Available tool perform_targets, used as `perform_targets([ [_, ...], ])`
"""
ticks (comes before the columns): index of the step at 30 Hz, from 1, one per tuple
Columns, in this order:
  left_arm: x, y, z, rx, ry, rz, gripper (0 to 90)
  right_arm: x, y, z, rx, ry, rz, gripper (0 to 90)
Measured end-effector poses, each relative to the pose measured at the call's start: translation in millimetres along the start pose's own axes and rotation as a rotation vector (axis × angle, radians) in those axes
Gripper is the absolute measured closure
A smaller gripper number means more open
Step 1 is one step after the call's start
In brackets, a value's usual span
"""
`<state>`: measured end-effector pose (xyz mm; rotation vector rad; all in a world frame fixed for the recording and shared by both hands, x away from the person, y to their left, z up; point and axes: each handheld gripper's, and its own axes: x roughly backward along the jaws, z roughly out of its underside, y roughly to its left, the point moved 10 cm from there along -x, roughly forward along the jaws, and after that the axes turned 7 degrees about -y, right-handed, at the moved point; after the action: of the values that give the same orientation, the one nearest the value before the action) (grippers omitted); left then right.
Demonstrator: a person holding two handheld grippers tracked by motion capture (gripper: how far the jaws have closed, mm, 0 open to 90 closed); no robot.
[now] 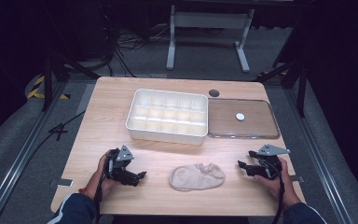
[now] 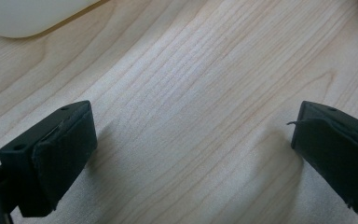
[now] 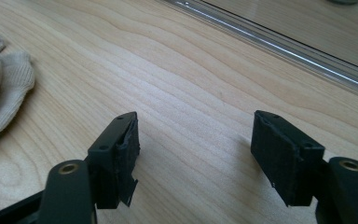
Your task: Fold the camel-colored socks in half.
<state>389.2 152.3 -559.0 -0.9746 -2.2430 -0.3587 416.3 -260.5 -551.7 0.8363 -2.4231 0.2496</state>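
A beige sock (image 1: 197, 177) lies flat on the wooden table (image 1: 102, 121) near its front edge, between my two grippers. My left gripper (image 1: 141, 176) rests low over the table to the sock's left and points toward it. In the left gripper view the left gripper (image 2: 193, 126) stands wide open over bare wood. My right gripper (image 1: 242, 167) sits to the sock's right and points left toward it. The right gripper (image 3: 196, 133) is open too, with nothing between its jaws, and the sock (image 3: 0, 88) lies ahead at the left.
A white divided tray (image 1: 168, 135) stands at the table's middle back, its corner (image 2: 28, 18) near the left gripper. A clear lid (image 1: 256, 126) with a small white disc (image 1: 239, 116) on it lies to the tray's right; the lid's rim (image 3: 284, 46) runs ahead of the right gripper.
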Motion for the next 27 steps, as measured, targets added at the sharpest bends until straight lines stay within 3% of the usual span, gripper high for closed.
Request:
perform_targets([
  [14,-0.8,0.3,-0.4,-0.002,-0.001,0.006,0.0,-2.3,1.0,0.2,0.011,0.012,-0.013,23.4],
  [27,2.2,-1.1,1.9,-0.008,0.003,0.010,0.4,-1.9,1.0,-0.6,-0.001,0.006,-0.005,28.5],
])
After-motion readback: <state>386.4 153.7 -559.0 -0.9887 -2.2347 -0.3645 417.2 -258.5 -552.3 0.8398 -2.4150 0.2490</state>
